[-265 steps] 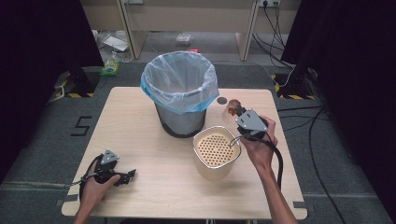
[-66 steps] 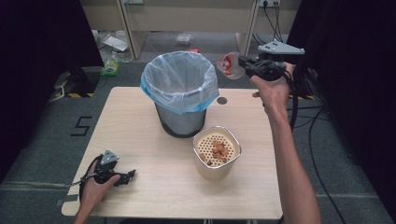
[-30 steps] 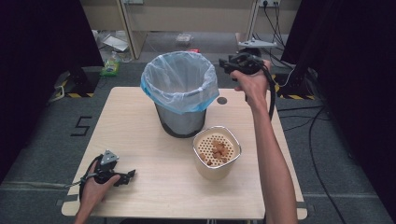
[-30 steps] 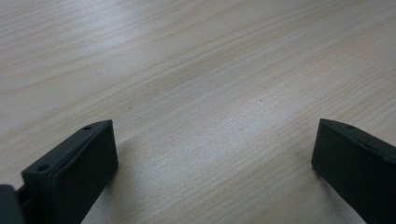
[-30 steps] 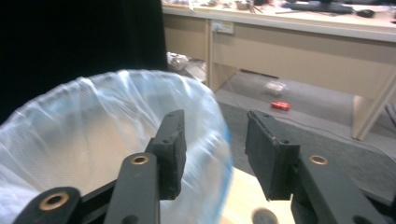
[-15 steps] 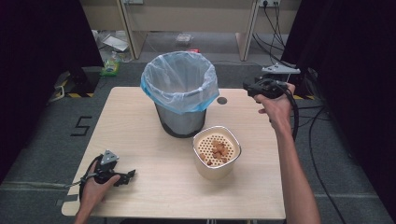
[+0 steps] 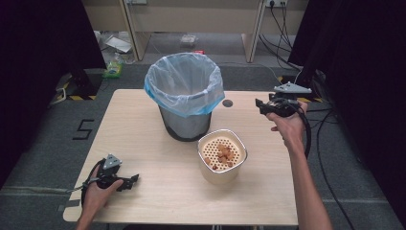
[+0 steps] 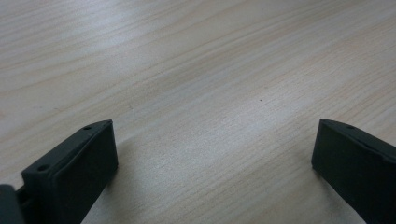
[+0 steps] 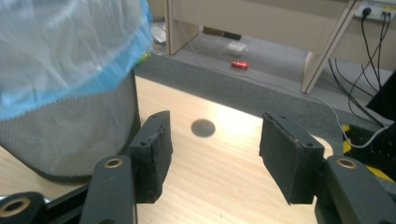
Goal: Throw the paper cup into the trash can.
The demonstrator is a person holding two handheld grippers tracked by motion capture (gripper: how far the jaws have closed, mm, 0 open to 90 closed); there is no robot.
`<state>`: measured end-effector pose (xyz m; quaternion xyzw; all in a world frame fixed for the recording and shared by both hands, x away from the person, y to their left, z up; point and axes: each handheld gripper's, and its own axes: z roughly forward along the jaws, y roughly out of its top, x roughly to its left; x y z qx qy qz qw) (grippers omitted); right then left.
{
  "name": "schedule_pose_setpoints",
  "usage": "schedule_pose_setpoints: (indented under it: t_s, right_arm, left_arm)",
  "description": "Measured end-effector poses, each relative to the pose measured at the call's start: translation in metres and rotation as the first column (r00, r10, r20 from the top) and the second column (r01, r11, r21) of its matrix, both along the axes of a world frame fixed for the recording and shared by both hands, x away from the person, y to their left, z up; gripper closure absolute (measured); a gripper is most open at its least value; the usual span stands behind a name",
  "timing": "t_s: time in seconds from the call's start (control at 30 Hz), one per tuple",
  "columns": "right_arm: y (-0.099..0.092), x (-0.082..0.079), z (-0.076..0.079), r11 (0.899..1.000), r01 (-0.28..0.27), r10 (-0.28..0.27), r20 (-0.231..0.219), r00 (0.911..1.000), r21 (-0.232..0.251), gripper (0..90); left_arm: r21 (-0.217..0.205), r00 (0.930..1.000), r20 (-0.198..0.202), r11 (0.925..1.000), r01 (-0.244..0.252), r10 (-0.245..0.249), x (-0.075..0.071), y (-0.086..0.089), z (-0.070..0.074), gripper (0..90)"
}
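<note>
Wood counter [image 7: 143, 143]: pale, grain-lined; carries bin, strainer pot and the resting left tongs; a dark round hole [image 7: 227, 103] sits just behind the bin.
Bin [image 7: 186, 100]: grey mesh, lined with a blue-edged clear bag folded over the rim, set at the counter's middle so either hand can reach it for dropping scraps.
Strainer pot [image 7: 222, 155]: cream, perforated insert, standing just in front of the bin's right side; a small heap of orange-brown pieces [image 7: 224, 154] lies in the insert, likely the stock being sorted out.
Right tongs [image 7: 261, 104]: held above the counter's right rear, right of the bin; in the right gripper view [image 9: 212, 154] the jaws are spread with nothing between them, and they have just been opening.
Left tongs [image 7: 135, 178]: lying at the near left corner under a hand, parked out of the way; in the left gripper view [image 8: 210, 168] the jaws stand wide apart over bare wood.
Change, right: two seconds earlier these tongs pinched an orange piece beside the bin rim; now empty, lower and farther right.
Change, left: same spot as before.
</note>
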<state>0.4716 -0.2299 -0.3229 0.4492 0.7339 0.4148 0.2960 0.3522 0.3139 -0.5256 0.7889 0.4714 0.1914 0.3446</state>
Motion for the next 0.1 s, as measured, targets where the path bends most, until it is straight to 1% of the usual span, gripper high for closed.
schedule_pose_setpoints:
  t_s: [0.03,0.1]
  right_arm:
    - [0.0,0.0,0.0,1.0,0.0,0.0,0.0,1.0,0.0,43.0]
    - [-0.002,-0.0018,-0.0057,1.0,0.009,-0.009,-0.002,1.0,-0.003,42.6]
  left_arm:
    - [0.0,1.0,0.0,1.0,0.0,0.0,0.0,0.0,0.0,0.0]
    - [0.001,1.0,-0.001,1.0,0.001,-0.001,0.0,0.0001,0.0001,0.0]
